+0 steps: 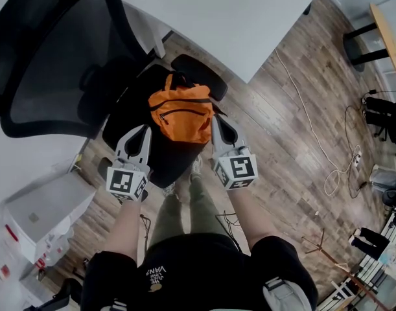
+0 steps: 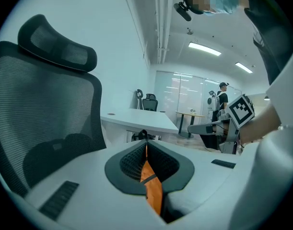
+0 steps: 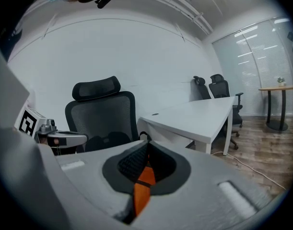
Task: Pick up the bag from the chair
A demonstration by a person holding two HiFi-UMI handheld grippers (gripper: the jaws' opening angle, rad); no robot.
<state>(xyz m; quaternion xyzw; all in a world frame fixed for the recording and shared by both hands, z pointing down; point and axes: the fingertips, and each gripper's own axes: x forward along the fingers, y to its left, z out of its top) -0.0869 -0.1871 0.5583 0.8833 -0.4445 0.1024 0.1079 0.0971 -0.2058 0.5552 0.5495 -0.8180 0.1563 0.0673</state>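
Observation:
An orange backpack lies on the seat of a black mesh office chair, in front of its backrest. My left gripper hangs just off the bag's left side, jaws shut with nothing in them. Close by the bag's right edge is my right gripper, also shut and empty. In the left gripper view a strip of the orange bag shows through the slit below the closed tips of the left gripper. The right gripper view likewise shows the bag under the right gripper.
A white desk stands just behind the chair, with the chair's armrest near its edge. A white cabinet sits at the left. Cables trail over the wood floor at the right. My legs stand directly before the seat.

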